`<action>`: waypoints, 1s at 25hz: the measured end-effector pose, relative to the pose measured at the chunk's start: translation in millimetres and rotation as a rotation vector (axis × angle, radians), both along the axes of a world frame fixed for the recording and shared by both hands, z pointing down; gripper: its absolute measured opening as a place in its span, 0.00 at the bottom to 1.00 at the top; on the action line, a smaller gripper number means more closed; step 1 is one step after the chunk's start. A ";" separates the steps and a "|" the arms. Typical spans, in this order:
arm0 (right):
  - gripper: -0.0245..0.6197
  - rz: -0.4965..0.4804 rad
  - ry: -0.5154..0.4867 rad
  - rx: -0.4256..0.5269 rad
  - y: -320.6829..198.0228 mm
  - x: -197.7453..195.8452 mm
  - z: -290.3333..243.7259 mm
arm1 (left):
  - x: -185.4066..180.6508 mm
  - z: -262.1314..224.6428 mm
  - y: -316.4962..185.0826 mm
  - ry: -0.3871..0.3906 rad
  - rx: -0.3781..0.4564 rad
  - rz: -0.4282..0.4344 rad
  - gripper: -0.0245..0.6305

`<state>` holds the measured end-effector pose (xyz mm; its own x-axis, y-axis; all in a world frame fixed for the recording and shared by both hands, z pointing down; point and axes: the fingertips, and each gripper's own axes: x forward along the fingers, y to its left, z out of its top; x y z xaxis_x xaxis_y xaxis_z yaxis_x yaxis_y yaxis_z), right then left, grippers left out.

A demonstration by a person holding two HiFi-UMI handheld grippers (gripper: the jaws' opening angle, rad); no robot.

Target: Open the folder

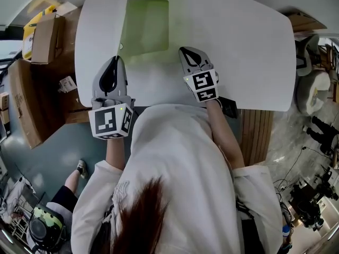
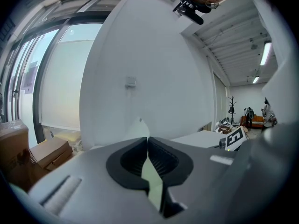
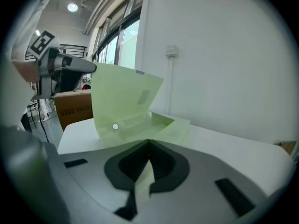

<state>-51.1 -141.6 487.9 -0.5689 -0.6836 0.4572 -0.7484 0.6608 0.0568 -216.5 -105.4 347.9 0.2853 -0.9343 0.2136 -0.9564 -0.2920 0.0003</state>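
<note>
The white table (image 1: 254, 62) ran off the top of the head view, its near edge hidden by the person's shoulders (image 1: 175, 142); cardboard boxes (image 1: 45, 36) stood to its left. The green folder (image 1: 151, 28) lay at the far side, its cover (image 3: 119, 101) raised and seen only edge-on from above. The left gripper (image 2: 148, 140) pinched that cover's edge; the right gripper (image 3: 148, 143), jaws together, sat just beside the folder.

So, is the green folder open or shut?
Partly open: the left gripper holds the folder's cover raised, its lower leaf flat on the table.
</note>
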 end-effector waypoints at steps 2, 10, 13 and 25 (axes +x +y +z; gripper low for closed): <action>0.04 0.004 -0.021 0.009 0.8 -0.9 -9.6 | 0.0 -1.0 -0.3 -0.006 0.000 0.000 0.06; 0.04 0.020 -0.050 0.076 8.4 -1.2 -45.6 | 12.0 2.6 -0.5 -0.031 -0.016 0.053 0.07; 0.04 0.026 -0.052 0.104 12.6 0.1 -58.9 | 18.9 3.8 0.2 -0.042 -0.026 0.080 0.07; 0.04 0.044 -0.088 0.118 27.3 25.9 -82.5 | 50.5 15.1 2.0 -0.079 -0.061 0.109 0.10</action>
<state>-25.2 -114.3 405.4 -0.5717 -0.7547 0.3218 -0.7819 0.6200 0.0650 -166.0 -103.4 363.0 0.3646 -0.8831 0.2951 -0.9167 -0.3961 -0.0526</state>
